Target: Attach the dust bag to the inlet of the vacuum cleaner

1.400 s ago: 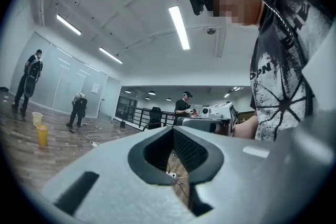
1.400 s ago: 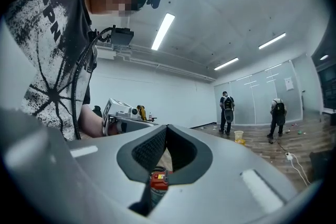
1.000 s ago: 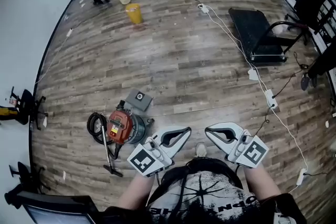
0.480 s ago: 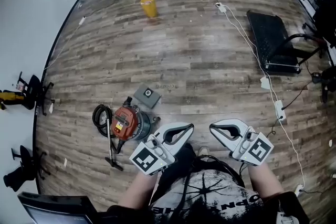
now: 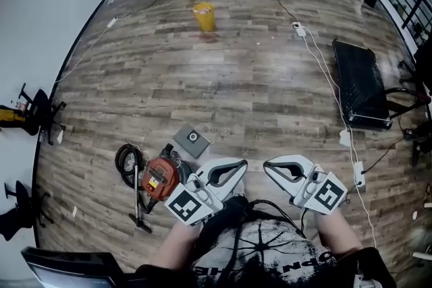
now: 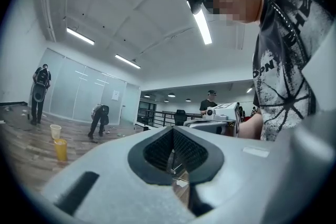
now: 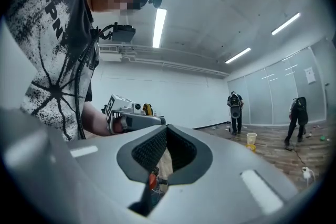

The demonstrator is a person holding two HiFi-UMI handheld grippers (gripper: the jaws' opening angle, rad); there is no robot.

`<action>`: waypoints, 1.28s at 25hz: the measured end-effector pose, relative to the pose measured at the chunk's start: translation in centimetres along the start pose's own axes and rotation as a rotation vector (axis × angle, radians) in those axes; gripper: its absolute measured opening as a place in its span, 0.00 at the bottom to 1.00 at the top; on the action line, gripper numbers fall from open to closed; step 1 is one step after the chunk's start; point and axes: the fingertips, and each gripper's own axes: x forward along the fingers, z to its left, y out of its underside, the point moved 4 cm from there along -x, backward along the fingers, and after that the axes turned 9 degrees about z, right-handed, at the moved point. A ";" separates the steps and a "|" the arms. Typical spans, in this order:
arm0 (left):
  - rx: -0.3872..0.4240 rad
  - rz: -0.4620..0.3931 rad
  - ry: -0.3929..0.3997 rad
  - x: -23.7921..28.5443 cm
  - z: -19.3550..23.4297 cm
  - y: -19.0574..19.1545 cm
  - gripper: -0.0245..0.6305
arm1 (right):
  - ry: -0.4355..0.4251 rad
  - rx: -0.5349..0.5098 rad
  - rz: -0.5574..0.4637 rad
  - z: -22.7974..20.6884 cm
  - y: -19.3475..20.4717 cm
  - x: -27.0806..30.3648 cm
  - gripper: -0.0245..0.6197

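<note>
Your left tool (image 5: 237, 166), right tool (image 5: 270, 168): both clenched, empty, held level. Orange vacuum cleaner (image 5: 160, 177) on wood floor (image 5: 256, 91) just left of them; grey dust bag (image 5: 192, 140) flat beside it. Step: approach, likely. Next: open tool, lift bag. Vacuum label too small to read.

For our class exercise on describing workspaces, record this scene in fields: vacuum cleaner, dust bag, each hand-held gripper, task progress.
Vacuum cleaner: red-topped steel canister vacuum cleaner, on the wooden floor, coiled black hose beside it
Dust bag: flat grey square dust bag with round hole, on floor beside vacuum, unattached
Left hand-held gripper: shut, empty
Right hand-held gripper: shut, empty
Task progress: not started
</note>
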 end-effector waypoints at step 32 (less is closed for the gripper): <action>-0.055 -0.036 -0.364 14.3 32.3 -3.6 0.04 | -0.316 0.010 -0.050 -35.7 1.7 16.0 0.05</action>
